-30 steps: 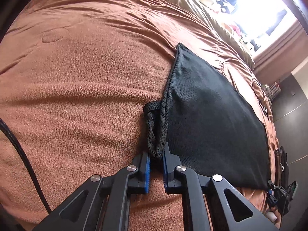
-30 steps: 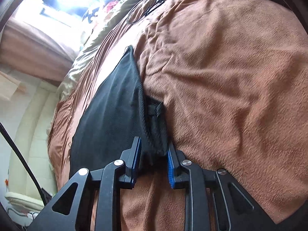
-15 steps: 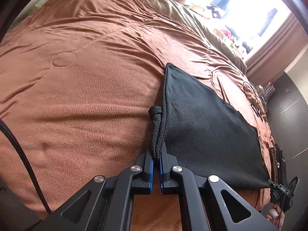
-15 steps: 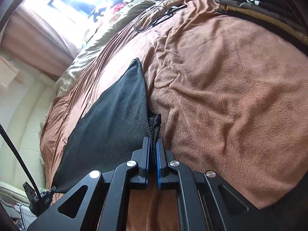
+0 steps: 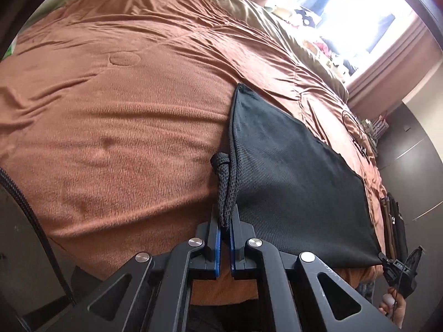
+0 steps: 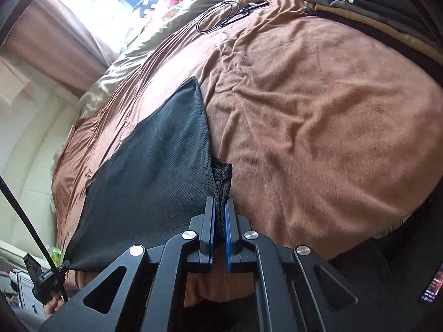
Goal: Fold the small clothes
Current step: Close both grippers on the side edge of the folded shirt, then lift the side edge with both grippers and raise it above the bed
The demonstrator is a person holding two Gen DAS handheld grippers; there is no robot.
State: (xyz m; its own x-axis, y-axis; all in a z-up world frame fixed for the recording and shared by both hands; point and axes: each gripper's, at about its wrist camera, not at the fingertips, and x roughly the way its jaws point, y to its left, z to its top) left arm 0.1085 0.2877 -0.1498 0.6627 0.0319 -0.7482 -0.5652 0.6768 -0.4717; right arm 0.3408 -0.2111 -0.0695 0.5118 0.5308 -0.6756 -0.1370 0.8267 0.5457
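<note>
Holding the black mesh garment [image 5: 290, 171] taut: left tongs [image 5: 224, 222] and right tongs [image 6: 220, 213] each clamped on a near corner. Next, I judge, carry both corners forward over the far edge.

Black mesh garment [image 5: 290, 179], near corners raised off bed

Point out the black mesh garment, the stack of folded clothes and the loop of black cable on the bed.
black mesh garment [image 5: 293, 182], left wrist view, middle of the spread cloth.
stack of folded clothes [image 6: 368, 2], right wrist view, side of the pile.
black cable [image 6: 218, 16], right wrist view, on the loop.
</note>
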